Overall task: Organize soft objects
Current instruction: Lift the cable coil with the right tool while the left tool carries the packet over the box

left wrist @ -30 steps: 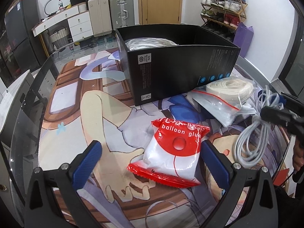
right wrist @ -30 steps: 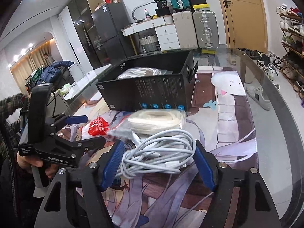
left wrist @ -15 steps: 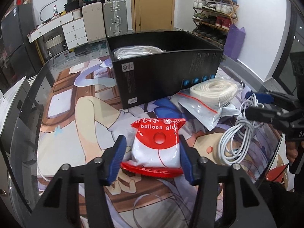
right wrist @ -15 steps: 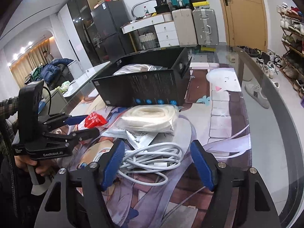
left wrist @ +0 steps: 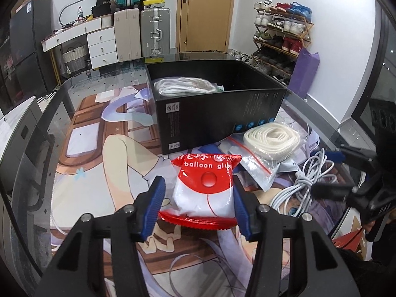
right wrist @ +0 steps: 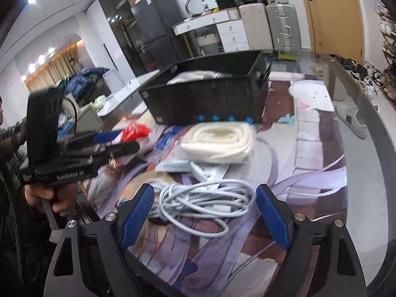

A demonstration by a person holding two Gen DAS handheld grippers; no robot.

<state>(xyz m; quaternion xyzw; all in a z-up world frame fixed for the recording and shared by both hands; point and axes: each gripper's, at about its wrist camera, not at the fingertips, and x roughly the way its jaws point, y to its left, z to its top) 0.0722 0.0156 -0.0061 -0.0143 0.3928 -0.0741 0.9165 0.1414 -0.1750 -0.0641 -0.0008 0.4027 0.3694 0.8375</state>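
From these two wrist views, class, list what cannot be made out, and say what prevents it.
- Black box floor: left wrist view, near wall hides it.
- Text on the box: right wrist view, motion blur.
- Balloon glue packet in the left gripper: right wrist view, that gripper covers most of it.
- White cable ends: left wrist view, right gripper overlaps.

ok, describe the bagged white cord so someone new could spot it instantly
Start at the black box on the table. Just in front of its right corner lies a clear zip bag with a red seal strip, holding the cream-white cord. Unlike the loose grey cable beside it, it is bagged and neatly coiled; unlike the red balloon glue pack, it is see-through.
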